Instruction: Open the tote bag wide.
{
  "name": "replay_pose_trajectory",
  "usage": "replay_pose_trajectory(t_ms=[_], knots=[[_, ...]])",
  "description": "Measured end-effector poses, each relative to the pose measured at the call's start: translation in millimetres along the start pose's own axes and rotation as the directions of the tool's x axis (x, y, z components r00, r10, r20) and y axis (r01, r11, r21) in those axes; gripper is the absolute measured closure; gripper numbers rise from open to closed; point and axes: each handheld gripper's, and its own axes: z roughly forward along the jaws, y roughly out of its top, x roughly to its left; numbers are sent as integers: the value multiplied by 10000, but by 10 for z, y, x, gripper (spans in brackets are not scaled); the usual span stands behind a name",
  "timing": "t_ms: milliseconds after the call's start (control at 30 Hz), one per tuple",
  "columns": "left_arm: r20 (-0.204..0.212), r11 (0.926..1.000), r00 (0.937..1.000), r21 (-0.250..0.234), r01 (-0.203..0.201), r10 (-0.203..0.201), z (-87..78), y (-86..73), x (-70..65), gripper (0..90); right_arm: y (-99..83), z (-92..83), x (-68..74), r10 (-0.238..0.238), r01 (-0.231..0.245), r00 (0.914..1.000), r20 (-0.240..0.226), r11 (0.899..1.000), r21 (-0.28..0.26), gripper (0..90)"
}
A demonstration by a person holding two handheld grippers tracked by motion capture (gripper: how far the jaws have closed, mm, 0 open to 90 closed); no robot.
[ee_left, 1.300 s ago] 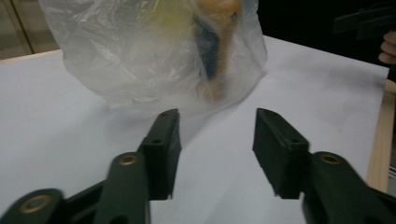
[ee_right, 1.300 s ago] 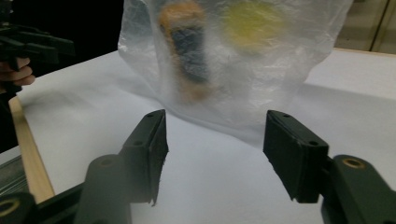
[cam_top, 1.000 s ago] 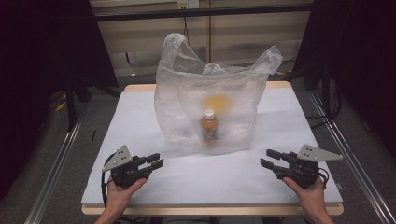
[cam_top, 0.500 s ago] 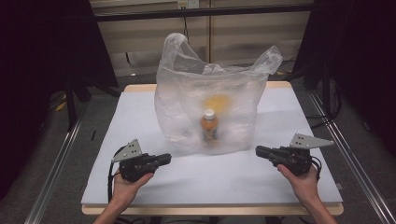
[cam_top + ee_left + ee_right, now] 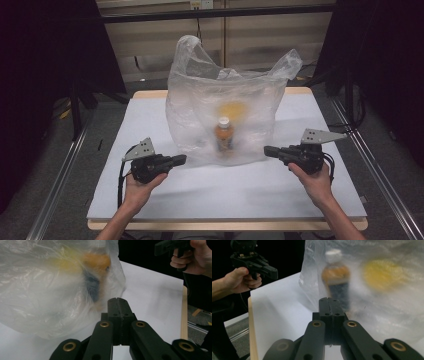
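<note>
Clear plastic bag [image 5: 226, 120] stands mid-table, a bottle [image 5: 224, 135] upright inside. Since a second ago the left gripper [image 5: 179, 159] and right gripper [image 5: 269, 150] have closed empty and turned inward toward it, probably to grasp its sides.

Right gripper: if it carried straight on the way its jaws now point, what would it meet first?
Probably the clear plastic bag: the right gripper, jaws shut, points at its lower side wall. Just behind that film stands the orange bottle with a white cap. How much gap is left before the bag is unclear.
</note>
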Motion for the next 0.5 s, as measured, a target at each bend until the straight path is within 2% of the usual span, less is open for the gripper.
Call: replay_pose_trajectory(t_ms=[33,167,200,500], knots=[[59,10000,10000,-67,24,-24,25,31,16,900,73,26,-17,-22,22,10000,-31,10000,-92,900],[60,10000,10000,-18,-33,33,89,129,39,900,153,50,-30,-55,55,10000,4,9999,-155,900],[134,10000,9999,-31,75,-75,109,154,42,900,177,60,-39,-65,64,10000,-49,9999,-140,900],[312,9998,9994,47,-178,176,210,420,77,900,349,163,-117,-54,52,9996,-286,9999,-96,900]])
